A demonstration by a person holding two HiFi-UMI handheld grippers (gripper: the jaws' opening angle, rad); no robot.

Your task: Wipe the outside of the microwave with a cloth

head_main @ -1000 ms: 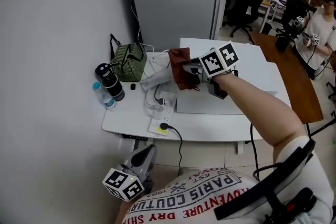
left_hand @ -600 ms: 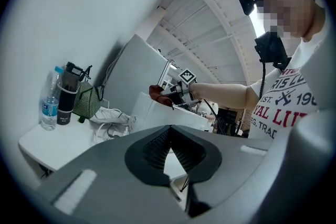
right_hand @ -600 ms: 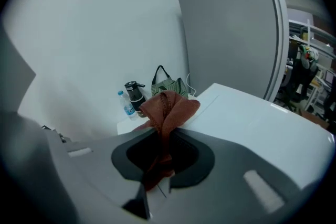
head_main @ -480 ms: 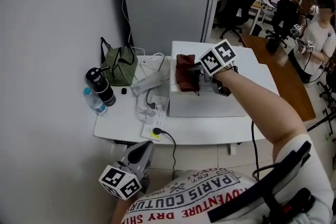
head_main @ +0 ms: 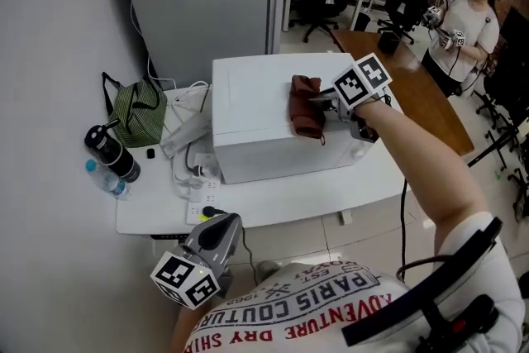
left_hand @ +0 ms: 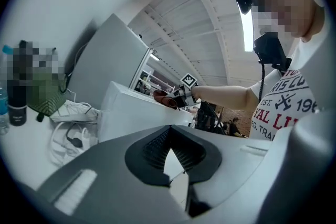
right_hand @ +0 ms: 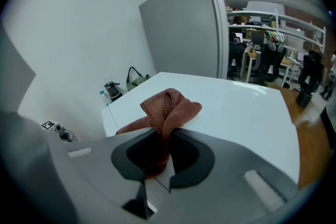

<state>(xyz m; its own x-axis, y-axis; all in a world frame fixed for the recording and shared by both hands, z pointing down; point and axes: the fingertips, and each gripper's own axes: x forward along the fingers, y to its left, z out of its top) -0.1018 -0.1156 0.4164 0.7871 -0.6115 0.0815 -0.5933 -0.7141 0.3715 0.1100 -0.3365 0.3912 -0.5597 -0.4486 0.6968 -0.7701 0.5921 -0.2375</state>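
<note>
The left gripper [head_main: 226, 224] hangs low, jaws together on nothing. Farther out, the right gripper [head_main: 324, 105], clamped on the bunched rust-brown cloth [head_main: 305, 103], has slid it from the white microwave's [head_main: 248, 107] left edge to mid-top.

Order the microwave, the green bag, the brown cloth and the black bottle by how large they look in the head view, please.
1. microwave
2. green bag
3. brown cloth and black bottle: these two look about alike, so I do not rank them.
</note>
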